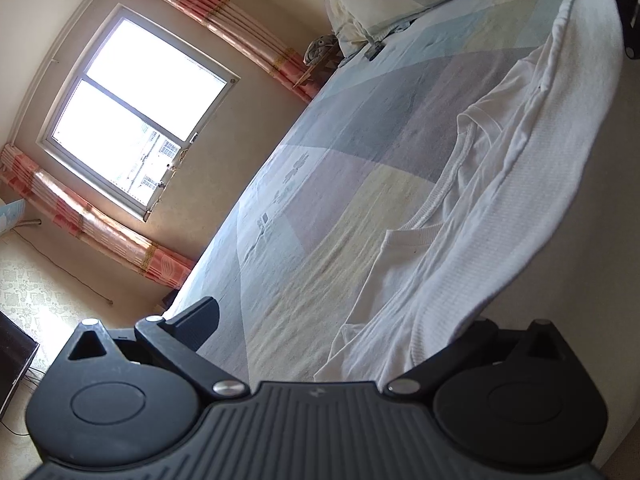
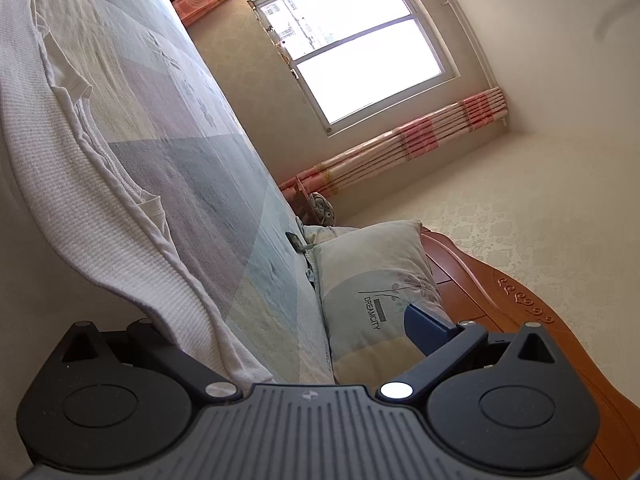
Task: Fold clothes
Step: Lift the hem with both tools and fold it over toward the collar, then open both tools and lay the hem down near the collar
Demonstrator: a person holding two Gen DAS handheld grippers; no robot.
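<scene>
Shirt (image 1: 500,216) first: white, ribbed, lying along one side of the bed (image 1: 320,200) on the pastel patchwork sheet, with its near edge lifted off the sheet and sagging like a hammock between the two grippers. Its ribbed collar shows, and a sleeve lies flat on the sheet just beside the body.

From the left gripper (image 1: 348,324), one finger (image 1: 200,320) stands out wide over the sheet, bare; the other is hidden behind the raised cloth, which runs down to it. The jaws look spread, so I cannot tell whether the cloth is really pinched.

The right gripper (image 2: 288,328) is much the same. Its blue-tipped finger (image 2: 428,330) stands wide, in front of the pillow (image 2: 372,280), and the shirt (image 2: 80,184) hem drops down onto the opposite finger, which the cloth covers. Spread again, and the grip cannot be made out.

The pillow leans at the head of the bed against a wooden headboard (image 2: 520,300). A small dark object (image 2: 295,241) lies on the sheet near the pillow. Beyond the bed, a bright window (image 1: 136,108) with pink striped curtains (image 1: 224,16) at both sides
</scene>
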